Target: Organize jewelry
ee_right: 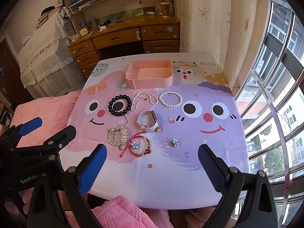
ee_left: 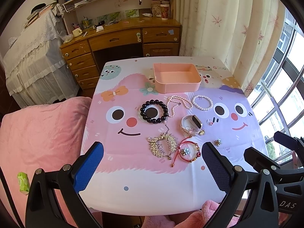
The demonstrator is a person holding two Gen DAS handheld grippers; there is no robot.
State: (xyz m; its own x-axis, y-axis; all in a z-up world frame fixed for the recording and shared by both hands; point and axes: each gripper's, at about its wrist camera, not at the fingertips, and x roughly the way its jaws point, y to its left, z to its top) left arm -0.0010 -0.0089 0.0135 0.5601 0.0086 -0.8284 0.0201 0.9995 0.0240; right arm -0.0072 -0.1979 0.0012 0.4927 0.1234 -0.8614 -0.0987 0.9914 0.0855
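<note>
The pink tray (ee_left: 177,79) sits at the far middle of the table (ee_left: 152,190), on the cartoon-print cloth, and every piece of jewelry lies on the near side of it. Just in front of the tray runs a row: the black bead bracelet (ee_left: 153,111) toward its left, the pearl necklace (ee_left: 177,104) in the middle, the pearl bracelet (ee_left: 202,102) toward its right. Nearer than the necklace lies the white watch (ee_left: 191,125), with a small ring (ee_left: 210,122) just to its right. Farther from the tray still are the gold hair comb (ee_left: 163,145), the red cord bracelet (ee_left: 187,151) with a flower charm (ee_right: 134,144) inside its loop, and a second flower charm (ee_right: 174,142) apart to the right.

The left gripper (ee_left: 153,163) hovers above the near edge of the table, fingers wide apart and holding nothing; the comb and red bracelet show between them. The right gripper (ee_right: 152,163) hangs beside it, also spread wide and empty.

Between the grippers and the tray the jewelry itself covers the cloth. Behind the tray stands a wooden desk (ee_left: 121,39); a curtain (ee_left: 224,19) hangs to its right, and a pink blanket (ee_left: 41,133) lies off the table's left side
</note>
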